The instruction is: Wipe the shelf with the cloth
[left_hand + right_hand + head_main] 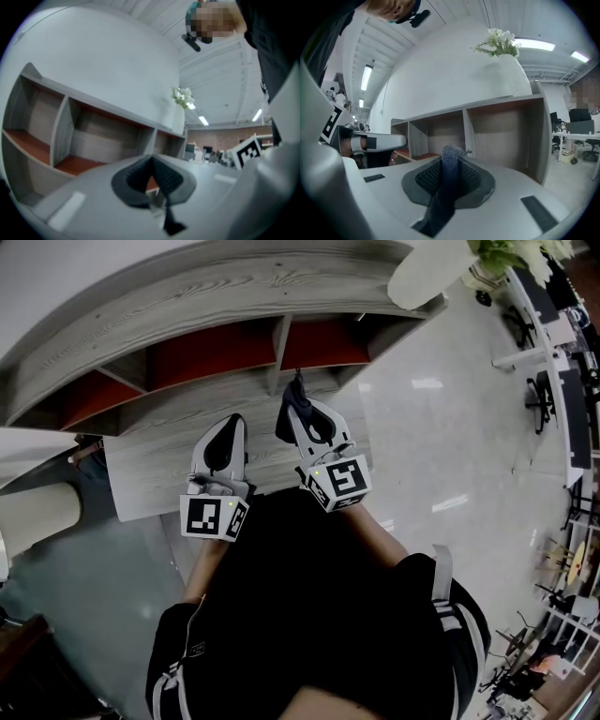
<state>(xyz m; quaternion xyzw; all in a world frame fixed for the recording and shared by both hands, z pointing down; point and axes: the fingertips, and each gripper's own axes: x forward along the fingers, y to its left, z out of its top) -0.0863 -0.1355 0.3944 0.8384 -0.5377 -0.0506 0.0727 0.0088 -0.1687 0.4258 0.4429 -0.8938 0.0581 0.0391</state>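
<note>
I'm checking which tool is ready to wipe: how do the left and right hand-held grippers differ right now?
The right hand-held gripper is shut on a dark cloth; the left hand-held gripper is shut with nothing between its jaws. The right hand-held gripper reaches further forward, close to the divider of the shelf, while the left hand-held gripper sits further back. Both are white and point toward the shelf.

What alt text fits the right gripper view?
The right gripper is shut on a dark blue-grey cloth, aimed at a grey wood-grain shelf with reddish compartment floors. A white vase of flowers stands on top.
</note>
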